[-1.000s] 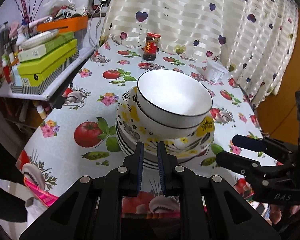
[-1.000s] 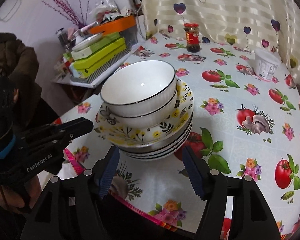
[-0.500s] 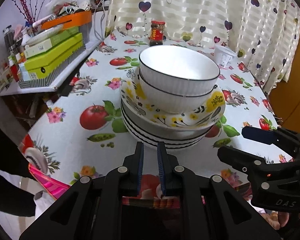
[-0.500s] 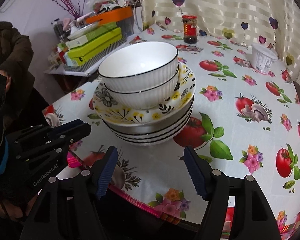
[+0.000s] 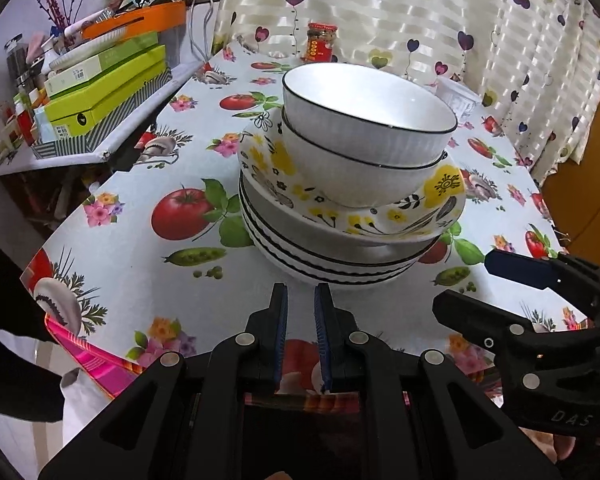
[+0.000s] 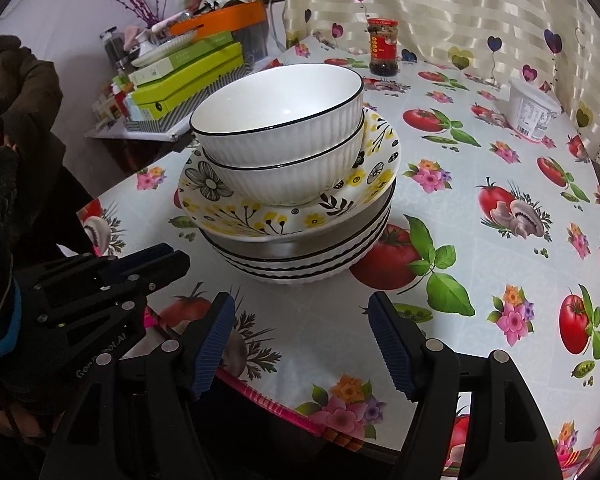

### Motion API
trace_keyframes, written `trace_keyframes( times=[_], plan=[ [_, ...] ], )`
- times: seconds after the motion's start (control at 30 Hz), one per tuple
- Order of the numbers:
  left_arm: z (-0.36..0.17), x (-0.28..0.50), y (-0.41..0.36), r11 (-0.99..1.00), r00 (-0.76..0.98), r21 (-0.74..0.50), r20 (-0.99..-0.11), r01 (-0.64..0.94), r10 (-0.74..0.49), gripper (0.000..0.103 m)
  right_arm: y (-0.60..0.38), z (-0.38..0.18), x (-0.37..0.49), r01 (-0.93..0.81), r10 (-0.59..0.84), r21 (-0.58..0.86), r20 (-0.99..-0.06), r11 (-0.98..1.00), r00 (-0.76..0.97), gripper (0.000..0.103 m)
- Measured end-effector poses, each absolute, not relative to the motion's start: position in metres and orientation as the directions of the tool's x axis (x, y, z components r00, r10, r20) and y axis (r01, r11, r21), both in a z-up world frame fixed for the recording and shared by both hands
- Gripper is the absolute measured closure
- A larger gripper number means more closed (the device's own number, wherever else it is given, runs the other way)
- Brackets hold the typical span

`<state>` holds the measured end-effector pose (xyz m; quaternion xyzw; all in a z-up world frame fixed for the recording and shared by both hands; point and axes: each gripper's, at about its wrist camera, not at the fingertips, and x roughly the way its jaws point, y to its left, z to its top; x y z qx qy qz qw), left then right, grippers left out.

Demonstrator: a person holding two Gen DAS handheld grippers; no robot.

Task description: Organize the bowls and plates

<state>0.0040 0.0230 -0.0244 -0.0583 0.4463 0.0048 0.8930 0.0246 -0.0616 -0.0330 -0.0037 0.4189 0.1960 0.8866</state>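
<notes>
A: Your counter wears a tomato-and-flower oilcloth, with a heart-print curtain across the top of the frame and green boxes on a shelf at upper left. A red-lidded jar and a white tub stand well behind the dishes.

B: And the dishes themselves?

A: Centre of both views, in one stack: two white bowls nested on a yellow floral plate, that on black-rimmed dishes.

B: Your grippers?

A: Your left gripper sits low and centre, pads nearly pressed together, holding nothing. Your right gripper is spread wide and empty, just short of the stack.

B: What could go wrong?

A: The floral plate looks tilted and overhangs the dishes beneath. Nudge its rim with a finger, I judge, and the bowls may slide. The stack also stands near the counter's front edge, so a push toward you risks a fall.
</notes>
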Motion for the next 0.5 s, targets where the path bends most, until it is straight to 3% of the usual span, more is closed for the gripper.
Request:
trace_keyframes(
  times=[0.5],
  plan=[
    [-0.0324, 0.0083, 0.0227, 0.992, 0.568, -0.108, -0.821, -0.068, -0.051, 0.089, -0.0582, -0.0372, 0.0268, -0.354, 0.344, 0.159, -0.755, 0.922, 0.559, 0.032]
  ],
)
